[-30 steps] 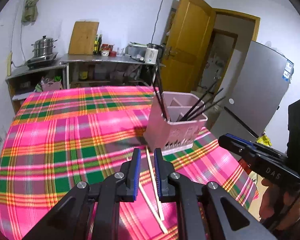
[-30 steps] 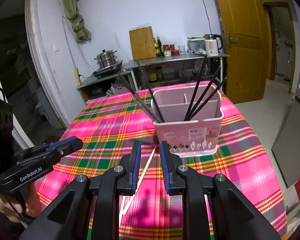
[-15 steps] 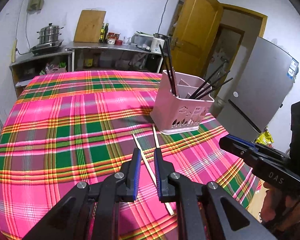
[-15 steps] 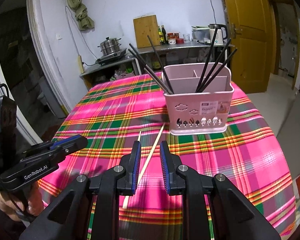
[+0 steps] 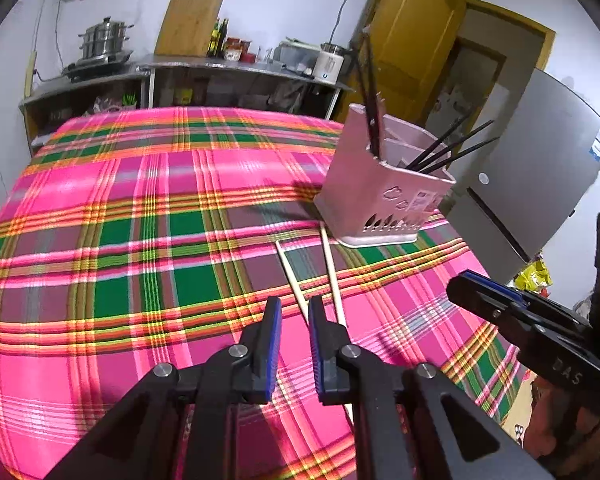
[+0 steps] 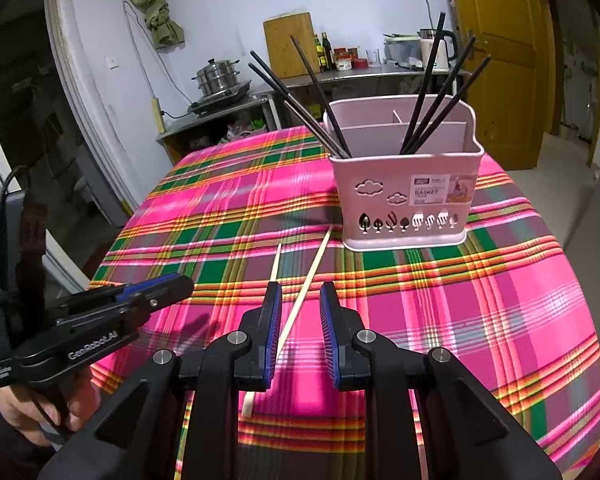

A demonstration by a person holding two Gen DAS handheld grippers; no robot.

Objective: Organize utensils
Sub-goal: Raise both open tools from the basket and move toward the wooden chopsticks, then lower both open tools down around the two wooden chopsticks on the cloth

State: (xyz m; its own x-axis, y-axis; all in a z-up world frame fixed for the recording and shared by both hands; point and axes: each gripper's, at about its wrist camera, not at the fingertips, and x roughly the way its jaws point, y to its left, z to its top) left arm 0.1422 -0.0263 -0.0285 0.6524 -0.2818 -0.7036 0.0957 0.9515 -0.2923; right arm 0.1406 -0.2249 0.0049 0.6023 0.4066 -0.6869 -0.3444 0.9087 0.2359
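while we look along the left gripper (image 5: pixel 294 312), its fingers stand parted with a narrow gap and nothing between them, above the plaid cloth (image 5: pixel 140 208). two pale chopsticks (image 5: pixel 332 268) lie flat on the cloth ahead, running from just beside the pink basket (image 5: pixel 380 196) back toward us; the near part of one passes behind the right finger (image 5: pixel 324 336). the basket stands upright near the far right edge of the table, with black chopsticks (image 5: pixel 448 148) leaning out of it in two bunches, one at the left corner and one toward the right. our right gripper (image 5: pixel 496 308) shows at the right edge, hovering off the table side; from here we cannot tell its gap

seen from the right gripper (image 6: pixel 300 316), its fingers are apart and hold nothing. one pale chopstick (image 6: pixel 306 284) runs between them on the cloth (image 6: pixel 480 300) below, its far tip just beside the basket (image 6: pixel 408 200); the shorter-looking one (image 6: pixel 275 264) lies just left of it. black chopsticks (image 6: pixel 440 92) fan out of the basket's front compartment at both ends. our left gripper (image 6: pixel 156 292) hangs at the left, over the table edge, its tips looking close together
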